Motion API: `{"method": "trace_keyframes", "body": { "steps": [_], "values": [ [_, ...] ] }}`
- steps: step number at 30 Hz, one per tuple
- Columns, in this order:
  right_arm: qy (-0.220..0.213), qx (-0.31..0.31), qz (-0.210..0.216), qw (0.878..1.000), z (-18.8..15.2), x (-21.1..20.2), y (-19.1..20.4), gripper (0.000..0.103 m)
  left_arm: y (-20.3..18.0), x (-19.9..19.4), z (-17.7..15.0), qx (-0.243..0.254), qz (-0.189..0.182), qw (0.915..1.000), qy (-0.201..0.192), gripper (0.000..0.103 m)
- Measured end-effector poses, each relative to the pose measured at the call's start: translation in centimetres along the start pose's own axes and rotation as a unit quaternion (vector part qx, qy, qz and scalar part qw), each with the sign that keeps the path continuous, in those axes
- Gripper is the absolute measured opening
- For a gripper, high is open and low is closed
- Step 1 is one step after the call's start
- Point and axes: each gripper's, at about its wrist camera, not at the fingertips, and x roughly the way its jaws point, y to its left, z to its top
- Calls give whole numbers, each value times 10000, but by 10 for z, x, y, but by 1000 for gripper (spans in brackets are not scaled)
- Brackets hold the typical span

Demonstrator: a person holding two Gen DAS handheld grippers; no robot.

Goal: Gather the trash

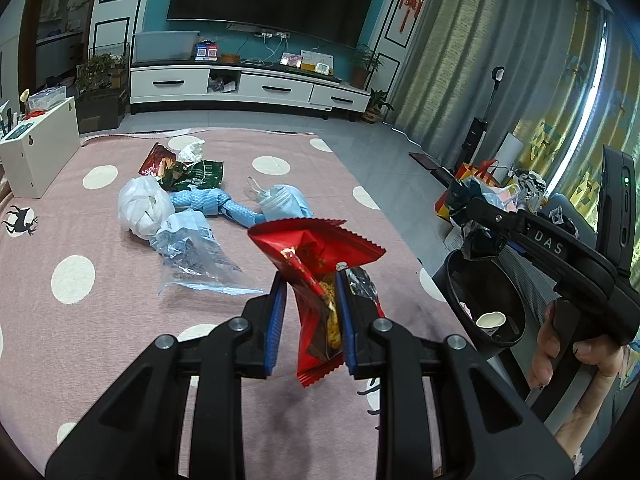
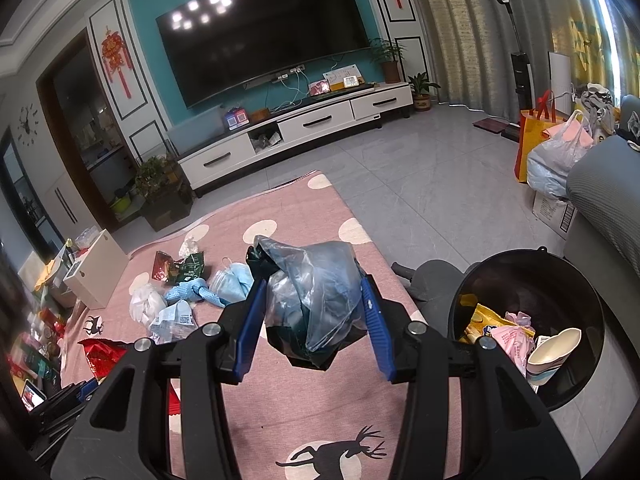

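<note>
- Left wrist view, item one: left gripper point(image 1: 311, 280), jaws clamped on a red snack wrapper point(image 1: 316, 264). It hangs clear of the rug, its serrated top flared above the pads and its tail drooping below.
- Right wrist view, item two: right gripper point(image 2: 314, 300), jaws closed on a crumpled grey-and-black plastic bag point(image 2: 314, 300), a bulky wad that spills out above and below the blue pads.
- Risk, wrapper: the foil looks slick and only a narrow part of it is pinched; a quick swing could probably slip it loose, and crumbs may fall from the torn end.
- Risk, bag: the wad looks soft and springy; it may bulge free or catch on the rim when let go, landing beside the bin instead of in it.
- Risk, shared: both loads head for one opening, so the grippers could crowd each other at the rim.
- Destination: black trash bin point(image 2: 576, 280), standing on the floor just off the rug's right edge, already holding a paper cup point(image 2: 556, 350) and mixed wrappers.
- Remaining trash: cluster well ahead on the rug, including a white bag point(image 1: 144, 204), a clear film packet point(image 1: 192, 248), a blue knotted cloth point(image 1: 216, 206), face masks point(image 1: 286, 202) and dark green and red wrappers point(image 1: 180, 168).
- Surface: pink rug point(image 1: 80, 320) with cream dots and deer motifs, over grey floor tiles point(image 2: 420, 184).
- Room: wall television point(image 2: 260, 44), white low cabinet point(image 2: 304, 128), potted plants, curtains, and filled bags by a sofa at the right.
</note>
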Motion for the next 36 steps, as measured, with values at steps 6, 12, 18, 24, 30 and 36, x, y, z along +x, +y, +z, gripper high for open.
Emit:
{"method": "trace_keyframes", "body": {
  "steps": [6,12,18,24,30,36],
  "values": [
    [-46,46,-73,10000,2,-3,-10,48,-4,4,1,47,1,10000,27,25],
    [-219,424,-378,9981,9,-15,-48,48,-25,17,3,172,2,9998,76,24],
    [-471,1029,-837,9900,14,-34,-107,48,-66,46,3,277,-291,9989,252,24],
    [-498,1592,-1307,9773,10,-46,-164,48,-120,82,3,521,-560,9958,506,25],
    [-269,1930,-1693,9661,-1,-46,-200,48,-170,114,2,671,-902,9907,765,25],
    [-57,2203,-1815,9584,-11,-40,-223,48,-208,143,-8,781,-1320,9814,1151,25]
  ]
}}
